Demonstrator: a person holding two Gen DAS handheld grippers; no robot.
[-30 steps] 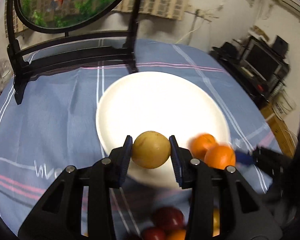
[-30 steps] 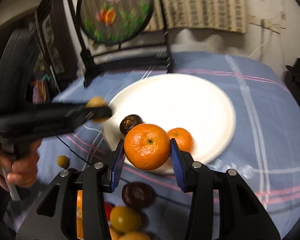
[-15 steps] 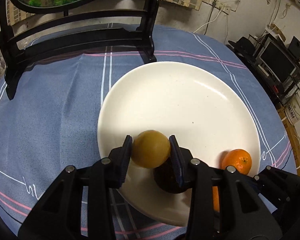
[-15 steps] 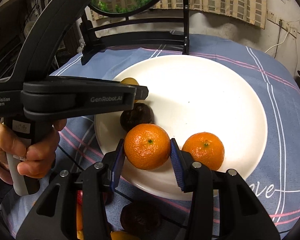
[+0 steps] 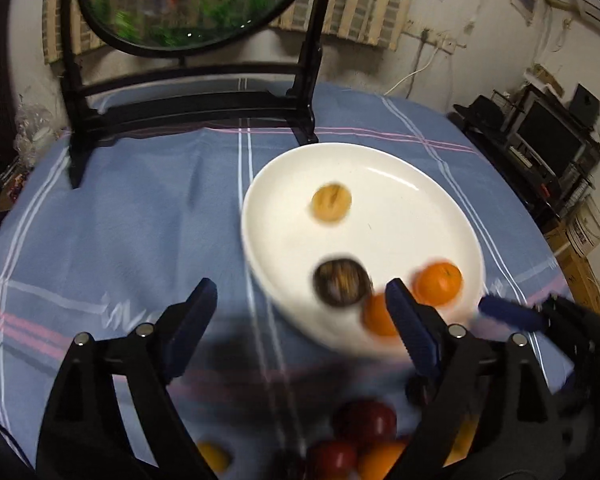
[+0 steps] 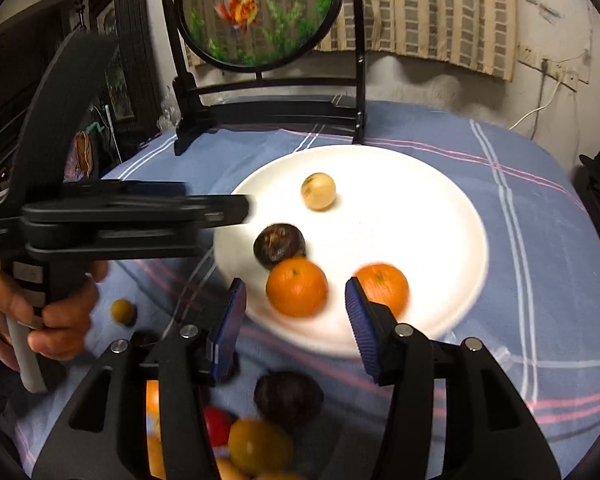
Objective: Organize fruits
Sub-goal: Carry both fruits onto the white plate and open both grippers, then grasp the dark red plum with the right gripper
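A white plate [image 5: 400, 184] [image 6: 428, 200] on the blue cloth holds a yellow fruit [image 5: 331, 203] [image 6: 318, 191], a dark fruit [image 5: 342, 287] [image 6: 279, 245] and two oranges [image 5: 438, 283] [image 6: 297, 287] [image 6: 382, 288]. My left gripper [image 5: 300, 320] is open and empty, back from the plate's near left rim; it also shows in the right wrist view [image 6: 244, 208]. My right gripper [image 6: 296, 320] is open and empty, just behind the near orange. Loose red, yellow and dark fruits [image 5: 364, 420] [image 6: 288, 396] lie on the cloth near me.
A black stand with a round goldfish panel [image 5: 188, 100] [image 6: 260, 12] stands at the table's far side. A small yellow fruit [image 6: 123, 311] lies on the cloth by the hand. Shelves with electronics [image 5: 548, 136] are off the table's right edge.
Both grippers have opened and pulled back. The yellow fruit from the left gripper and the orange from the right gripper now lie on the plate.
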